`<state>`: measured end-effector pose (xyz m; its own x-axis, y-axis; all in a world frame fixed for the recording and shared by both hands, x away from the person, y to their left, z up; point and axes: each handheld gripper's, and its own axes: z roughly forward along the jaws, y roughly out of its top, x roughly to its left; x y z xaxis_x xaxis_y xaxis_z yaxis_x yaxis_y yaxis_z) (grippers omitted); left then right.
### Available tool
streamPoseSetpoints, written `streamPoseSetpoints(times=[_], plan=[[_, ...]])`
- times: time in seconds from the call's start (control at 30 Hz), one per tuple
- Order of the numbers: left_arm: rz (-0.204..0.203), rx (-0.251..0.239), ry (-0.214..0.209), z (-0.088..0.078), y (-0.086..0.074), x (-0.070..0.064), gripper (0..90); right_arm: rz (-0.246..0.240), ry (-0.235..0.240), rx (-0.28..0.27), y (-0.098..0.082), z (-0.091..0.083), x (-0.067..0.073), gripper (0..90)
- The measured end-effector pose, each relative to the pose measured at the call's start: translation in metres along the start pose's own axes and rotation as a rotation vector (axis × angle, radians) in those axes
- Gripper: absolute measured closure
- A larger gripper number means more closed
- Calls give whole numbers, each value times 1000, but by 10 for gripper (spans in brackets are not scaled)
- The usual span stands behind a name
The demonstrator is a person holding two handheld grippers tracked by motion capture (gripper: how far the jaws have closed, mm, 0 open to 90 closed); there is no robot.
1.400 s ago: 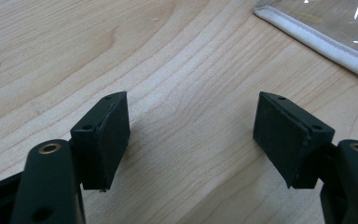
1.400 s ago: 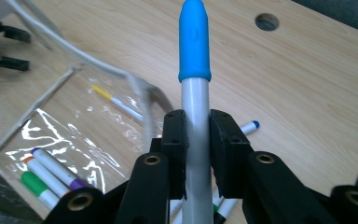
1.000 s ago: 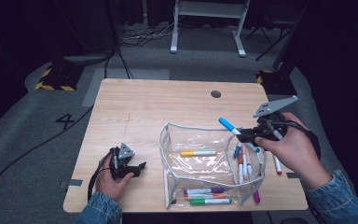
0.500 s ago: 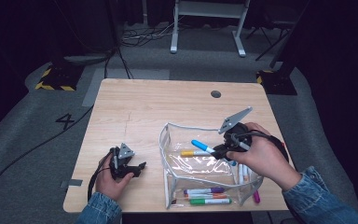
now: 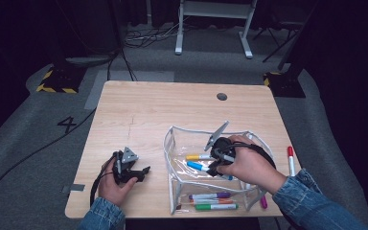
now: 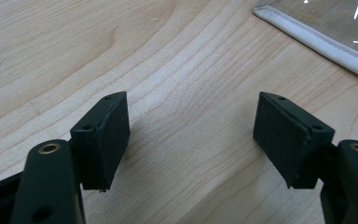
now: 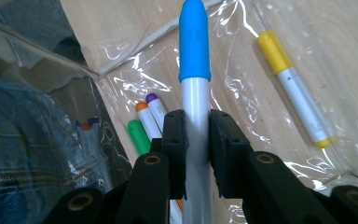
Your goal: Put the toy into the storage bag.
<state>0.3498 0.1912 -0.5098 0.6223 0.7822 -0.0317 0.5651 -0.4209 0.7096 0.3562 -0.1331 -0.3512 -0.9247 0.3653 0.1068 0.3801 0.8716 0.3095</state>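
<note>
Seen from the high view, a person in denim sleeves works at a wooden table (image 5: 172, 110). The right gripper (image 5: 219, 160) is down inside a clear pouch (image 5: 175, 143) with a white rim, pinching a blue-capped marker (image 5: 199, 166) that points to the left above the pouch floor. A yellow-capped marker (image 5: 199, 156) lies in the pouch just beyond it. The left gripper (image 5: 141, 173) rests on the table left of the pouch, well apart from it, its jaws spread with nothing between them. Purple, orange and green markers (image 5: 213, 201) lie side by side at the pouch's near edge, and a red-capped marker (image 5: 291, 160) lies on the table to the right of the pouch.

In the left gripper view, the left gripper (image 6: 191, 135) has its two black jaws wide apart over bare wood. The pouch's white rim (image 6: 317, 42) crosses the top right corner.

In the right gripper view, the right gripper (image 7: 196, 140) has its jaws pressed against the white barrel of the blue-capped marker (image 7: 195, 42), whose cap sticks out ahead of them over the clear plastic. The yellow-capped marker (image 7: 291, 84) lies on the pouch floor to the right. Green, orange and purple marker caps (image 7: 142, 121) show left of the jaws, beside a denim sleeve (image 7: 23, 140).
</note>
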Motion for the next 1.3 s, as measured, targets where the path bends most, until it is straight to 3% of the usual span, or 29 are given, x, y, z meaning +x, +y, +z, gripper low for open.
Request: streamPoseSetpoints(times=[0.27,0.57,0.9,1.03,1.07,1.13,1.23,1.3], plan=[[-1,0,0,0,0,0,275,-42,42,101,1,23,4,769],[-1,-4,3,0,0,0,275,-71,74,221,1,45,-1,768],[-1,-3,3,0,0,0,274,-124,115,310,-1,57,0,768],[-1,0,0,0,0,0,275,-137,118,312,-1,59,-1,754],[-1,-1,0,0,0,0,275,-133,120,298,-1,59,-2,704],[-2,-4,1,0,0,0,275,-120,99,251,-1,57,-2,596],[-1,-3,2,0,0,0,274,-117,86,181,1,49,-3,548],[-2,-4,0,0,0,0,274,-111,56,91,3,34,-3,527]])
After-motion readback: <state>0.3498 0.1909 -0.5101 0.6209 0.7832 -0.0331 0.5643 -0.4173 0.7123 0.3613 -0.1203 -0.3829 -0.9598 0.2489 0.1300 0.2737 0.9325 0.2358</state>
